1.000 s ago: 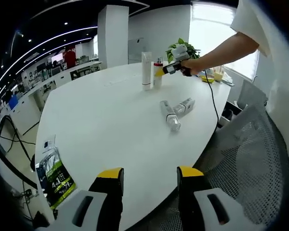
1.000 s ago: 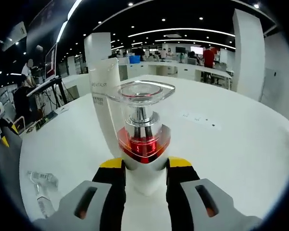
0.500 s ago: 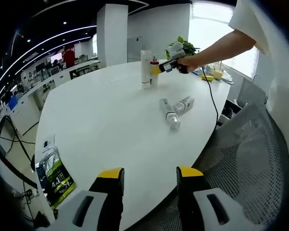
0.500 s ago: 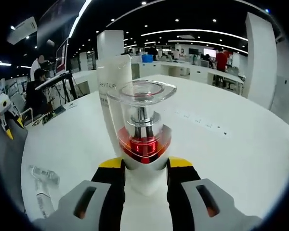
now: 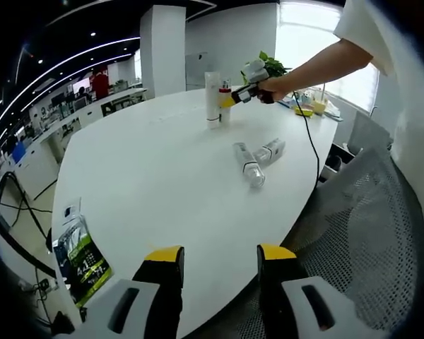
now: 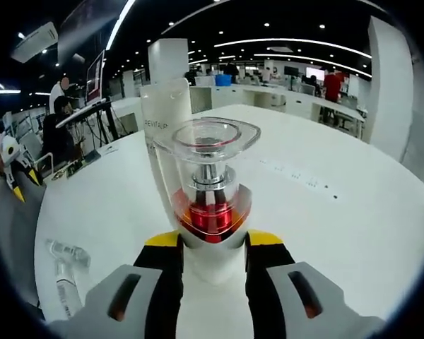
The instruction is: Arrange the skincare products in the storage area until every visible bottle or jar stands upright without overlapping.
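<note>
White table (image 5: 148,183): the right gripper (image 6: 210,247), clamped on the red bottle (image 6: 209,194), has edged it beside the tube (image 5: 211,99); left gripper (image 5: 216,256) idles open, two bottles (image 5: 257,159) still lying down.

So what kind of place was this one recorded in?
Most likely an open-plan office. The work happens on a large white rounded table with a mesh office chair beside it, rows of desks with people at them run behind, and strip lights line the dark ceiling.
</note>
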